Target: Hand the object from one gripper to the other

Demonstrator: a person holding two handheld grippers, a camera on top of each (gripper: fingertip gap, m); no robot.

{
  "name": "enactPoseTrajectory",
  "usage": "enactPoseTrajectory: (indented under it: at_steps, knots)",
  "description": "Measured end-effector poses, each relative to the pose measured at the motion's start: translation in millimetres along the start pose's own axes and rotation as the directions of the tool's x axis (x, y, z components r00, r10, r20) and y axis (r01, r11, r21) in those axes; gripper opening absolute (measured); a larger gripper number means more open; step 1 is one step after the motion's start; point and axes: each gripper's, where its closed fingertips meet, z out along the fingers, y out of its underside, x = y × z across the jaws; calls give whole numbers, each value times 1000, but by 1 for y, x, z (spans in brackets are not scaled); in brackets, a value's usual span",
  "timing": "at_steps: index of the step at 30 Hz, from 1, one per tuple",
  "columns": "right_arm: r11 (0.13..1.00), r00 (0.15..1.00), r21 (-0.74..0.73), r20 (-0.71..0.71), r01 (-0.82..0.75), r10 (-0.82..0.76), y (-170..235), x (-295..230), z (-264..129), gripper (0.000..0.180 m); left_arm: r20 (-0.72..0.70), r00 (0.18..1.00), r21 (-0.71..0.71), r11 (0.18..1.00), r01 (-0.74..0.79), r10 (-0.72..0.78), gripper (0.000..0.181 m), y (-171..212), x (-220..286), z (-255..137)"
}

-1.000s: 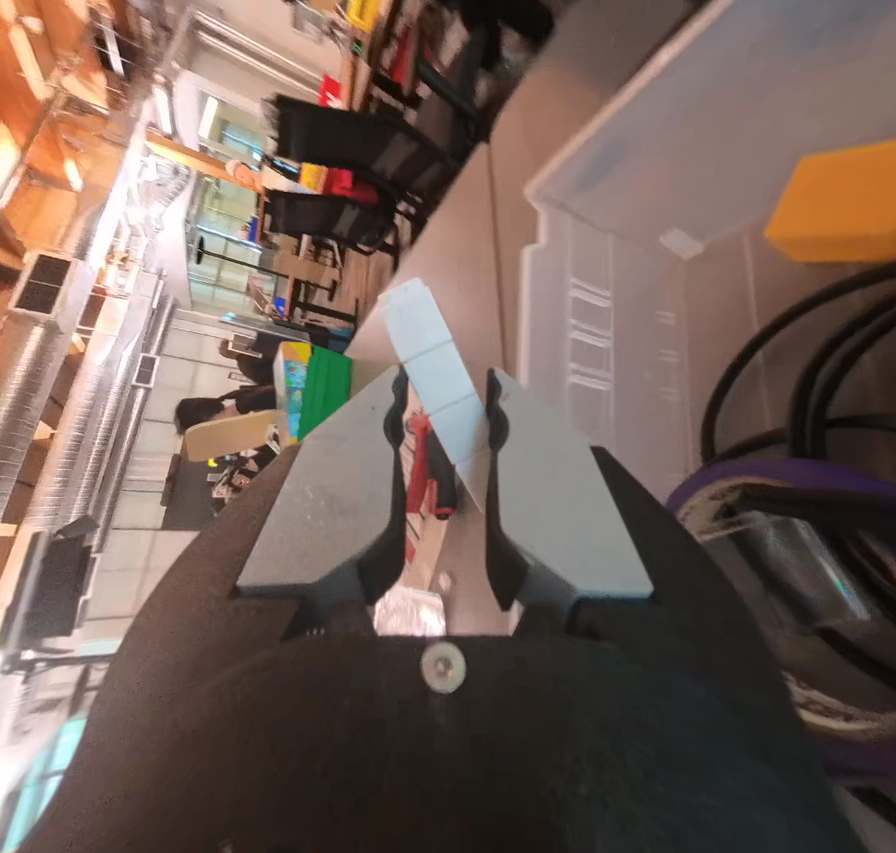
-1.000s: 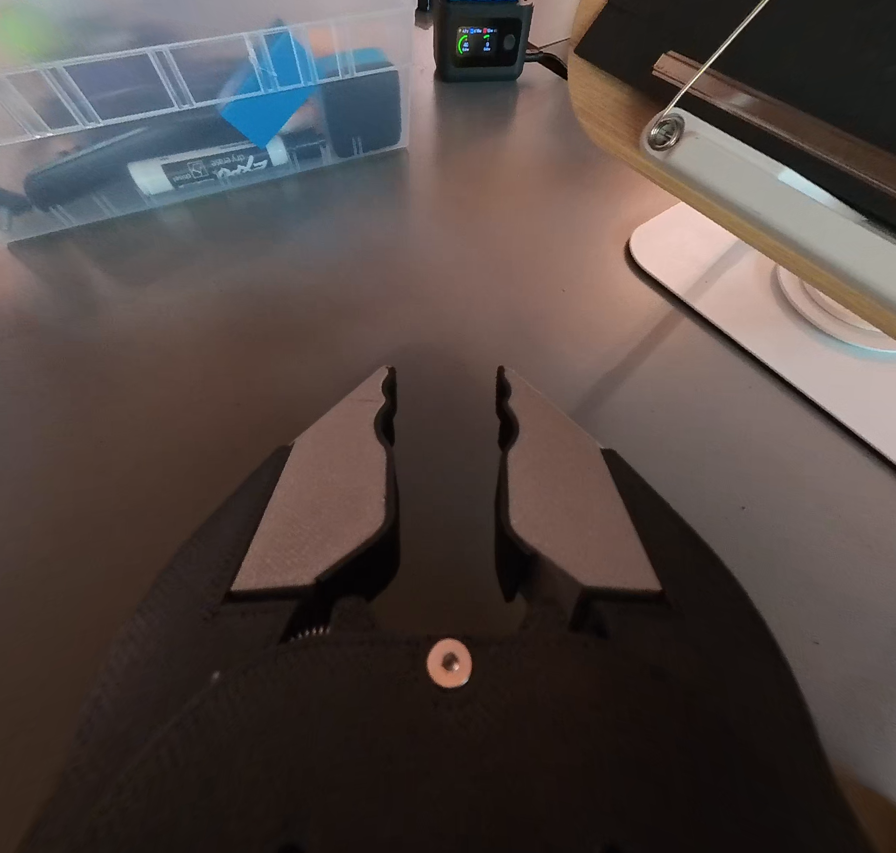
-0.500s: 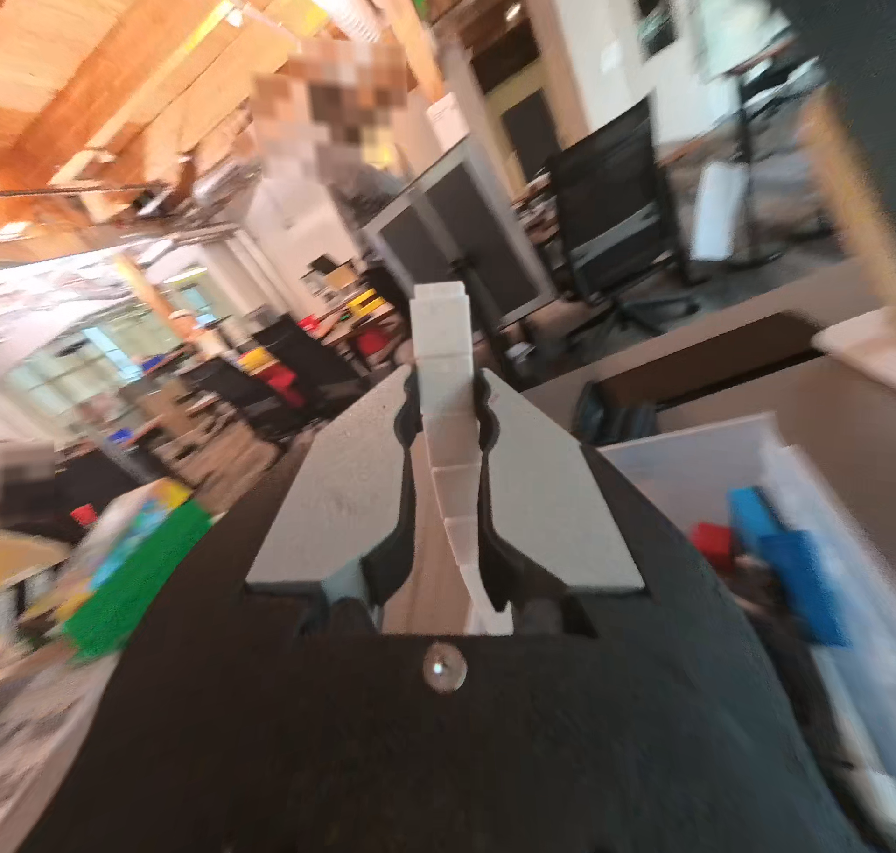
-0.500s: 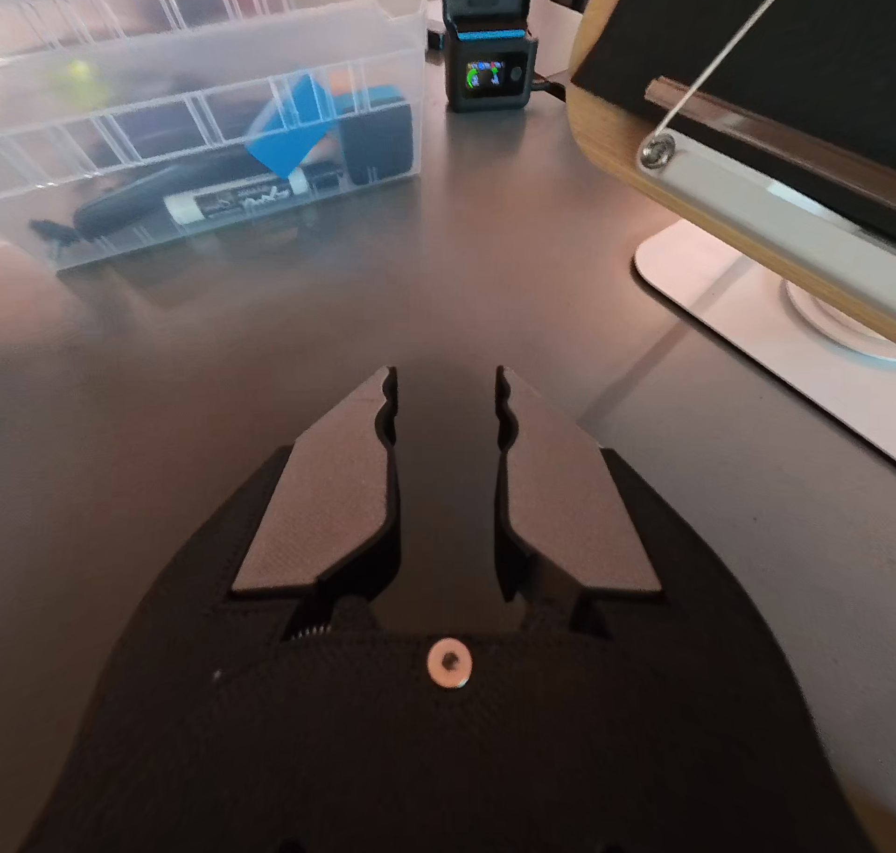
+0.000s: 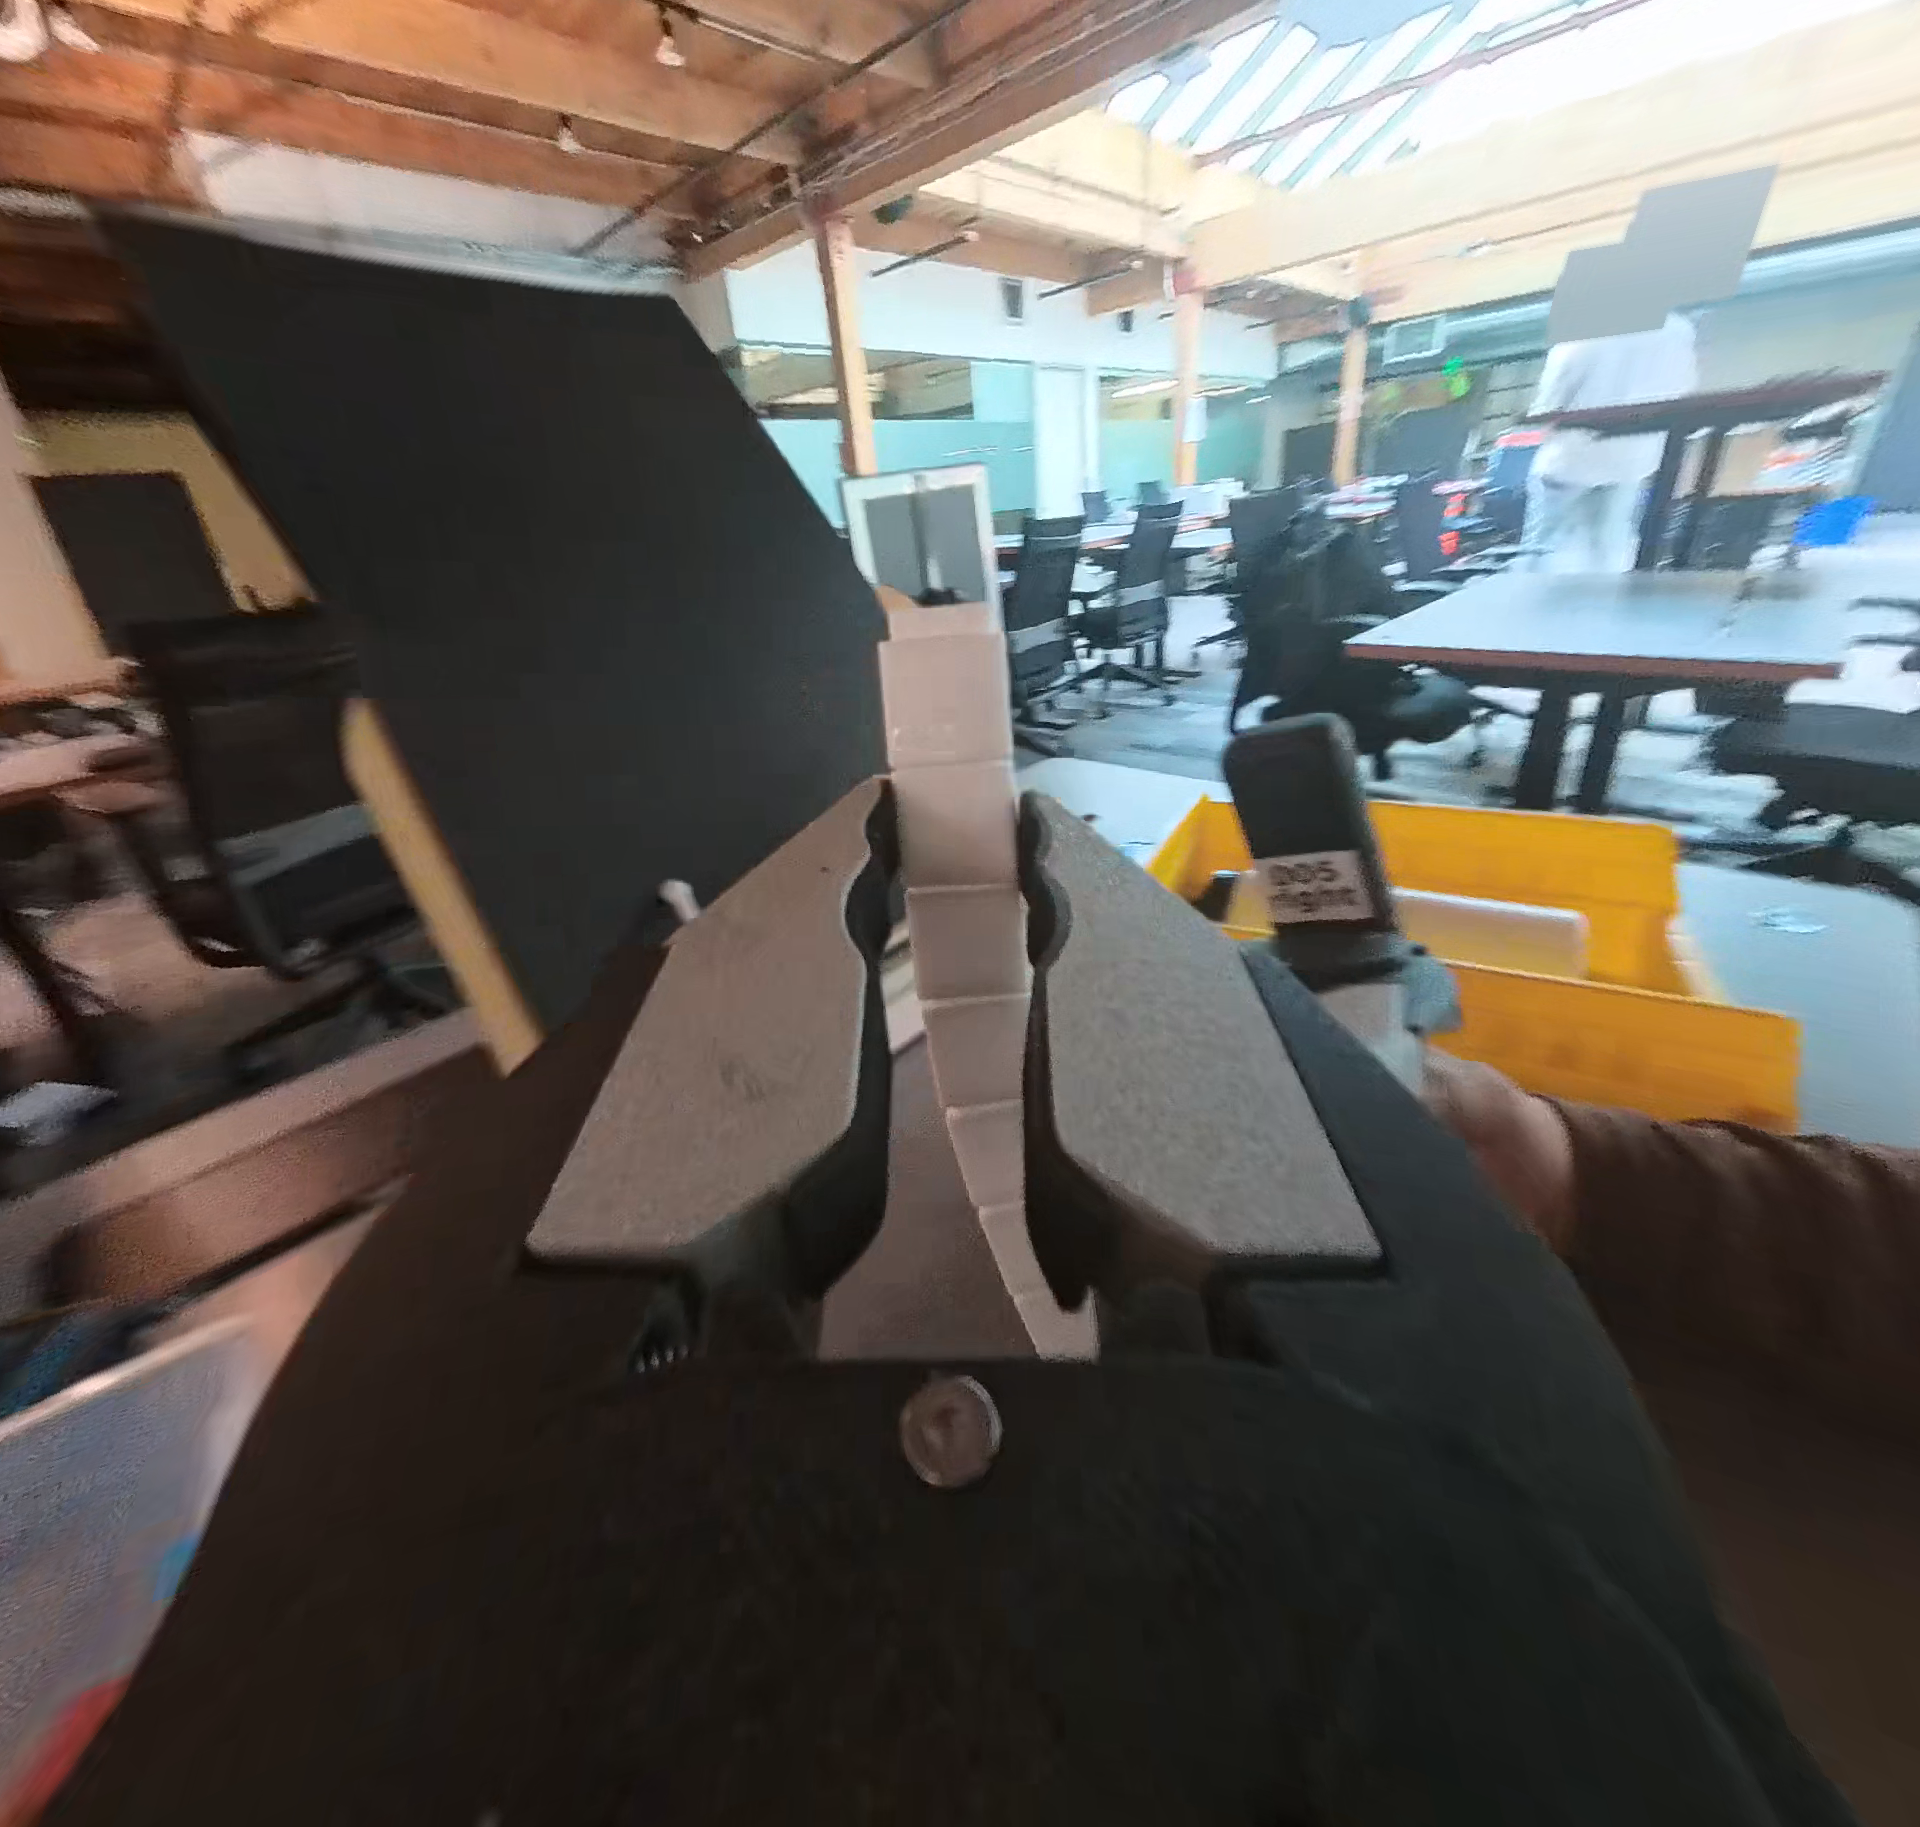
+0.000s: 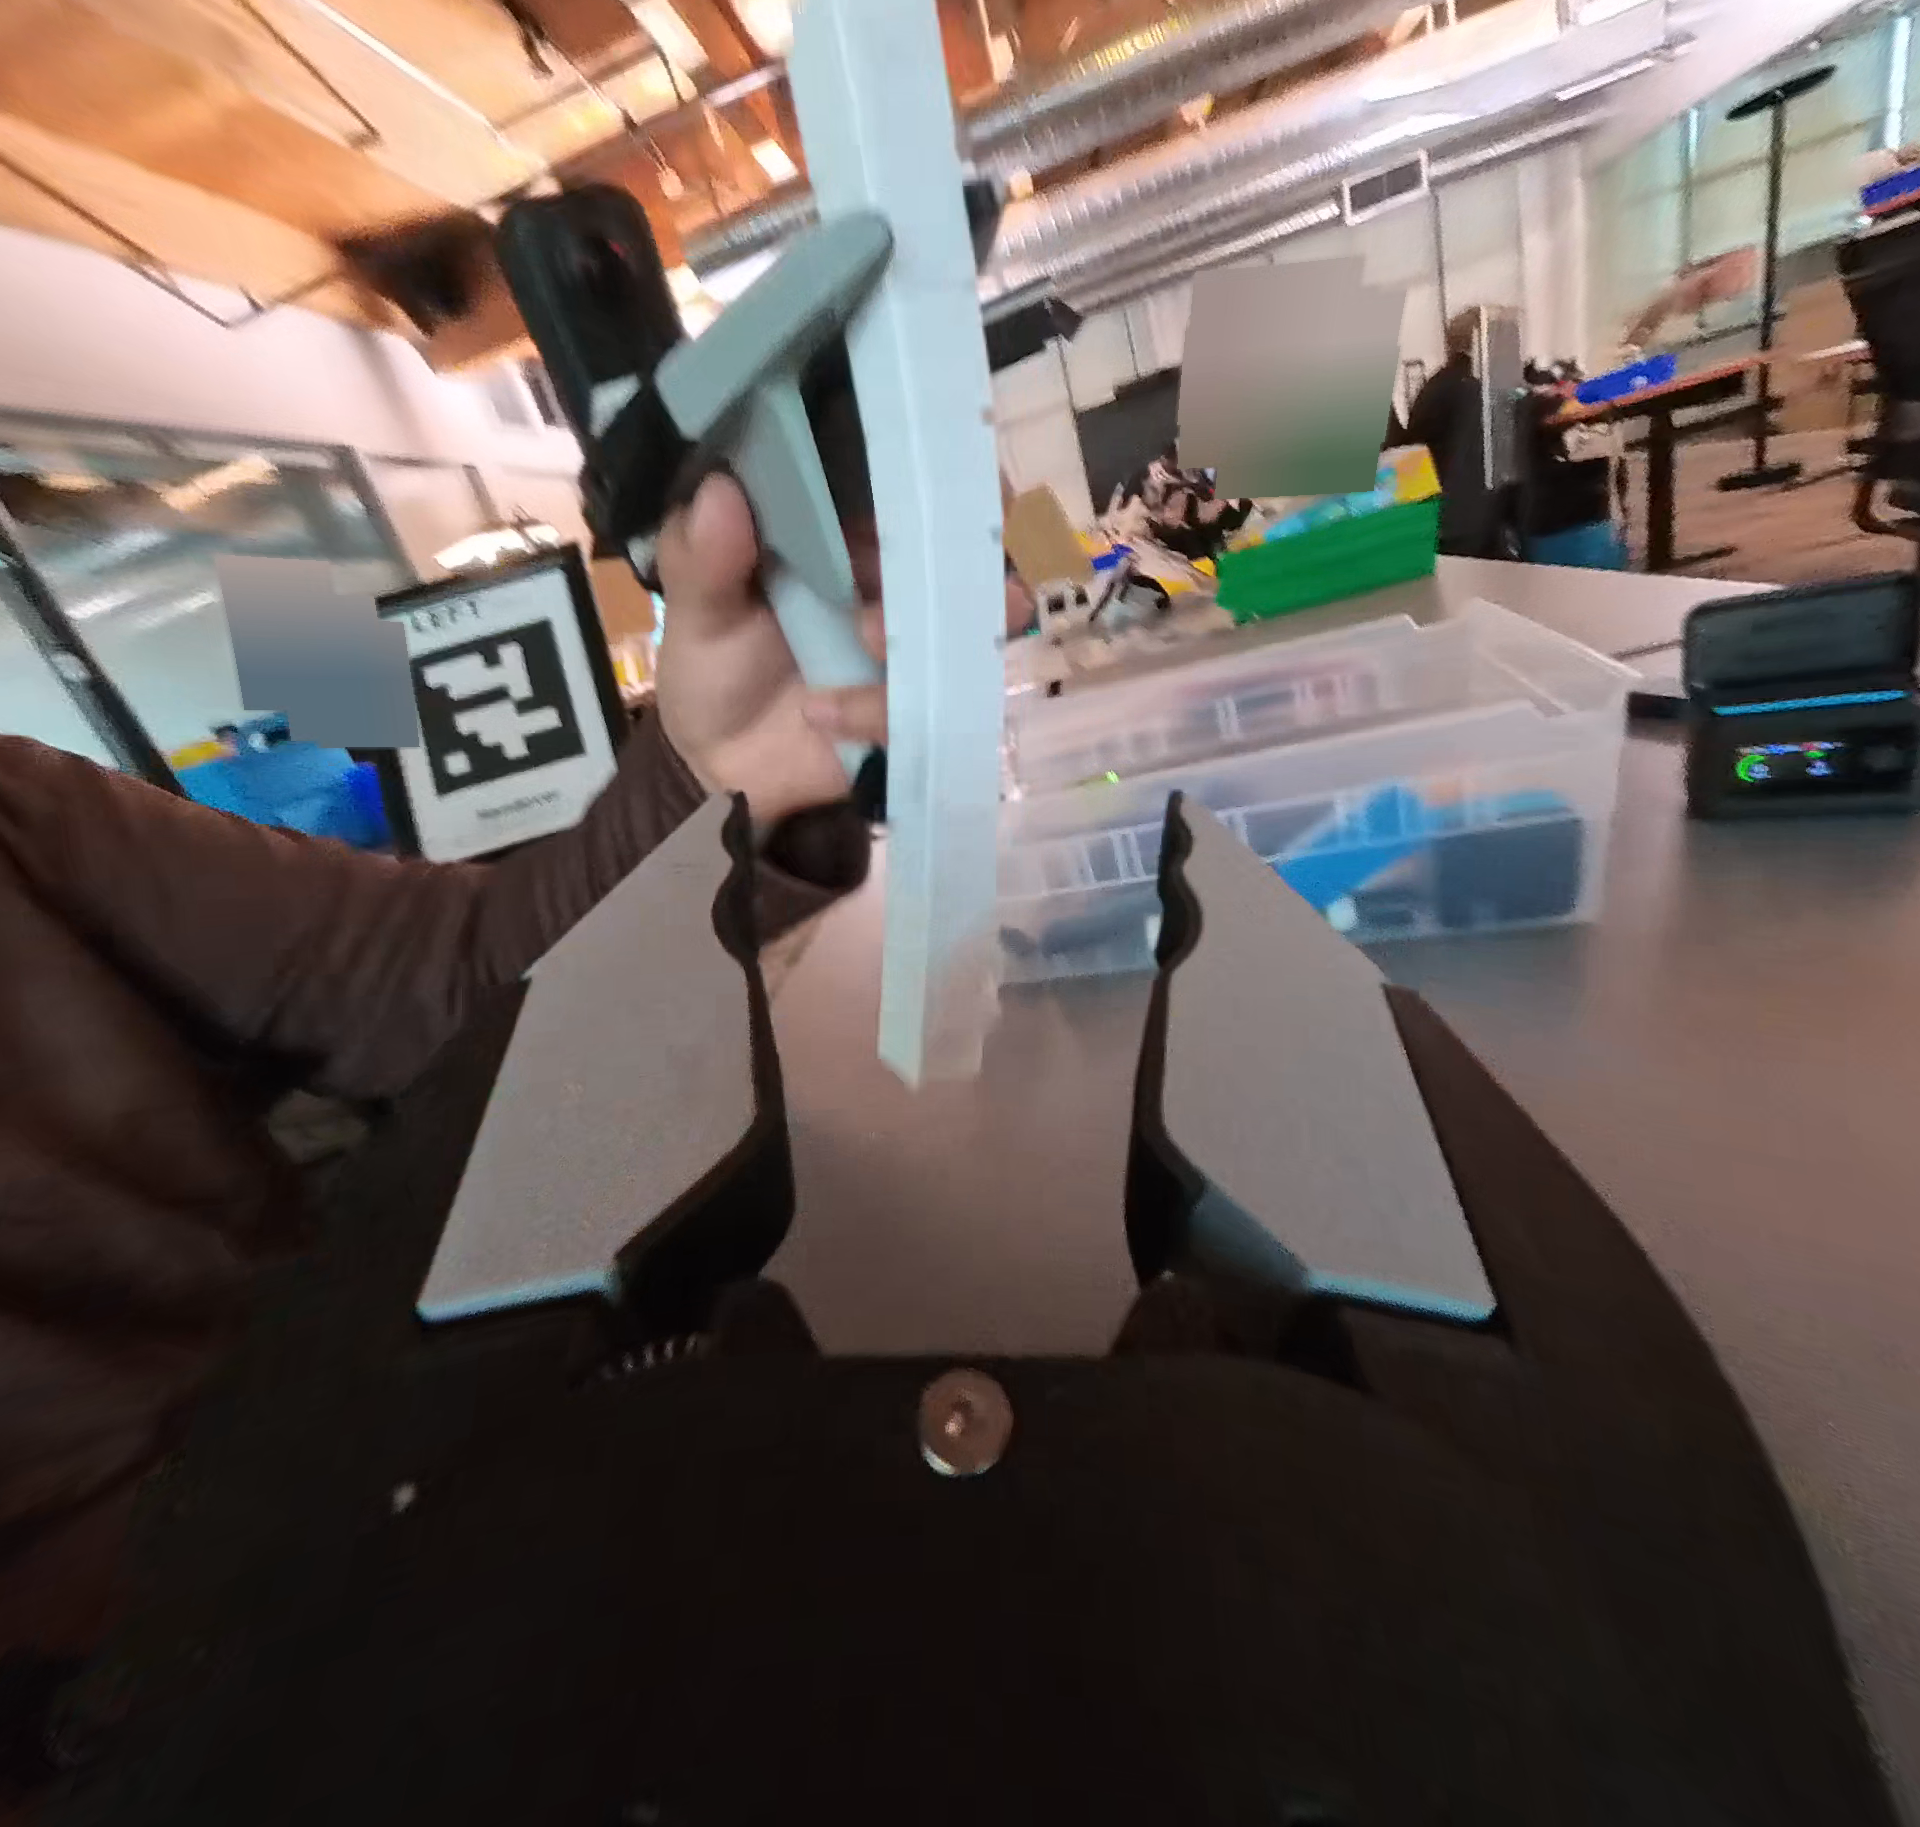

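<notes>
Left gripper (image 5: pixel 954 847) clamped on a long pale segmented strip (image 5: pixel 951 842), its two grey fingers (image 5: pixel 727 1039) pressing the strip's flat sides; the strip runs from deep in the gap out past the fingertips and curves slightly along its length. Right gripper (image 6: pixel 951 847) with jaws spread wide, nothing between the pads; the strip's lower end (image 6: pixel 930 946) hangs in the gap between the right fingers (image 6: pixel 613 1081) without touching either. In the right wrist view the strip stands nearly upright, tilted a little, held high on its length by the left gripper, whose grey finger crosses it near the top and whose handle sits in a person's hand (image 6: pixel 743 697) with a dark brown sleeve (image 6: pixel 260 925). Below and beyond lie a grey table (image 6: pixel 1662 1102), a clear compartmented plastic box (image 6: pixel 1351 801) holding blue and dark items, a small black device with a lit screen (image 6: pixel 1803 728) to the right, and a board with a black-and-white square marker (image 6: pixel 499 702) to the left. Left wrist view: a yellow bin (image 5: pixel 1538 946), office chairs and desks behind, blurred.
</notes>
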Motion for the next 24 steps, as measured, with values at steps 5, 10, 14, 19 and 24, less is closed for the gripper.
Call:
enactPoseTrajectory:
  at_steps: [5,10,14,19,24]
  knots:
    - [1000,996,-29,89,5,-2,4,-11,-3,52,-94,987,19,991,135,-133,19,28,29,22]
    - [980,990,-139,27,140,-137,22,2,-7,24,-163,969,-11,982,188,-187,19,48,40,29]
    - [920,936,-221,-61,325,-345,31,19,-12,23,-223,923,-64,949,308,-314,18,59,39,24]
    - [871,918,-338,-46,356,-393,55,27,-11,23,-205,949,-103,969,224,-241,18,82,41,15]
    - [874,933,-366,-39,319,-357,65,29,-10,23,-186,978,-103,992,73,-91,19,92,41,9]
